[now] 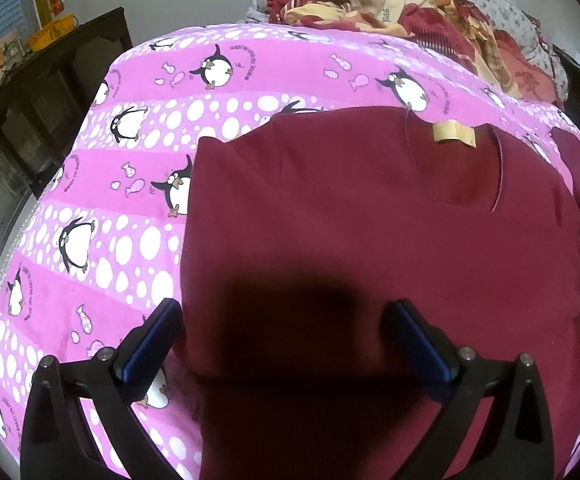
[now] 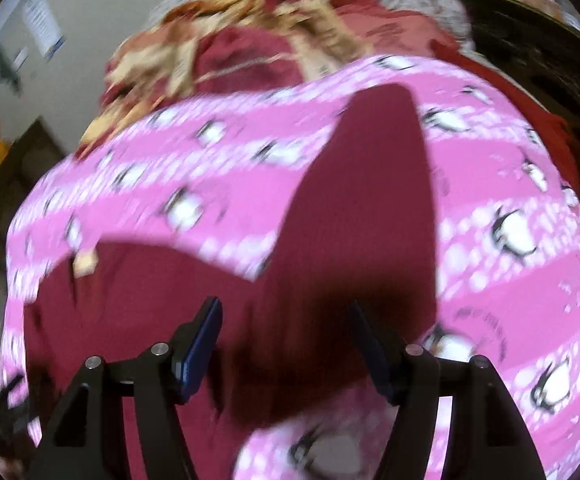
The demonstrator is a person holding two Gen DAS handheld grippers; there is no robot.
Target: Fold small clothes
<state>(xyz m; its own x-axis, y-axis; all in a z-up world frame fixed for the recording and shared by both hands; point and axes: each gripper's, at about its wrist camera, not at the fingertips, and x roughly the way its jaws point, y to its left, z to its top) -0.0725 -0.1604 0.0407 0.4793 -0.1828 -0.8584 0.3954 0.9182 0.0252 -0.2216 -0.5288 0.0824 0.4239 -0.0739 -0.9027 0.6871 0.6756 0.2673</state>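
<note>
Maroon shirt flat on penguin sheet. Our left gripper spread, empty, straddling hem. Right gripper spread; sleeve runs ahead between fingers, probably ungrasped — view blurred.

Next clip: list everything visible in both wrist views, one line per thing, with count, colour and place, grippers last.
Maroon knit top: one, dark red, spread flat on the bedspread, sleeve out to the side.
Tan neck label: one, beige, inside the top's collar.
Pink penguin-print bedspread: one, pink with white dots, covering the bed.
Red-and-cream floral quilt: one, bunched at the bed's far end.
Dark wooden furniture: one, blackish, beside the bed.
Left gripper: black, blue pads, open over the hem.
Right gripper: black, blue pads, open over the sleeve.
</note>
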